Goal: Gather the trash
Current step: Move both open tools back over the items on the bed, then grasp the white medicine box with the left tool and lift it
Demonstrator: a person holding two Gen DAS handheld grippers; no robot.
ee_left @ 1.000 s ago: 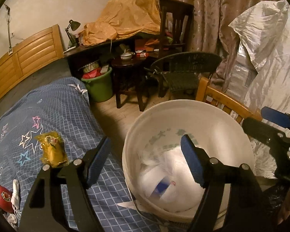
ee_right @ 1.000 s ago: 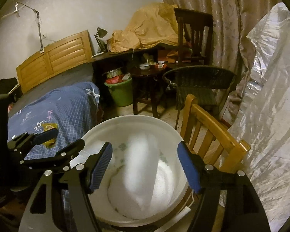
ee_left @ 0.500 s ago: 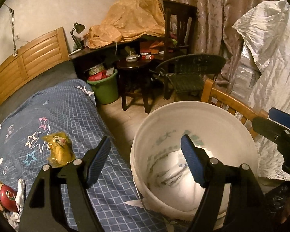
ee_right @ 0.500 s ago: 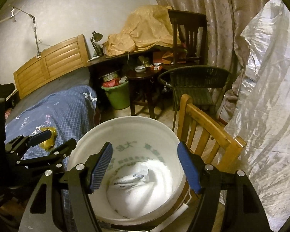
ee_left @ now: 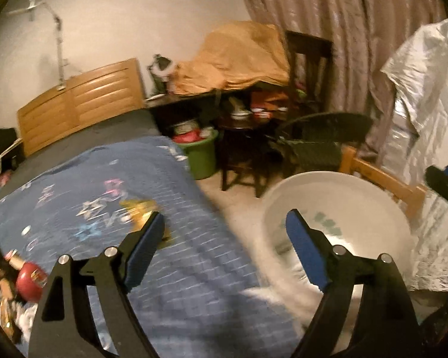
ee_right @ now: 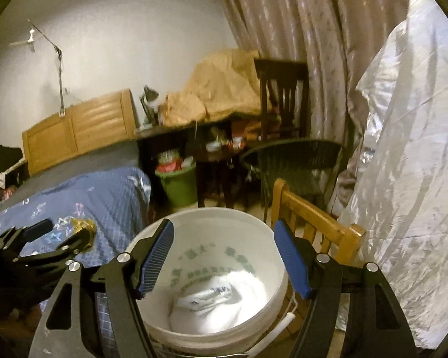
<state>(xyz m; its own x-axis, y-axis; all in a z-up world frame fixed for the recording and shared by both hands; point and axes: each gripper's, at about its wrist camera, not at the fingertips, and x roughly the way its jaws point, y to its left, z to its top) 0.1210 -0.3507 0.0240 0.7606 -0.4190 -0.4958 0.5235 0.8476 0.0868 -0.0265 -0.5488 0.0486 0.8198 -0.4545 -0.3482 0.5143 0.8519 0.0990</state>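
My left claw [ee_left: 224,226] is spreading wider, nothing in it; the right claw [ee_right: 224,253] gapes empty over the white bucket [ee_right: 262,232]. The yellow wrapper [ee_left: 139,208] on the bed [ee_left: 194,268] looks light, crinkly, slippery; I'd pinch its middle.

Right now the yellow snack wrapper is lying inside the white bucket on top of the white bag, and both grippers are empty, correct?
Not quite. The yellow snack wrapper lies on the blue bedspread, not in the white bucket; the right wrist view shows only the white bag in there. Both the left gripper, its jaws opening, and the right gripper are empty.
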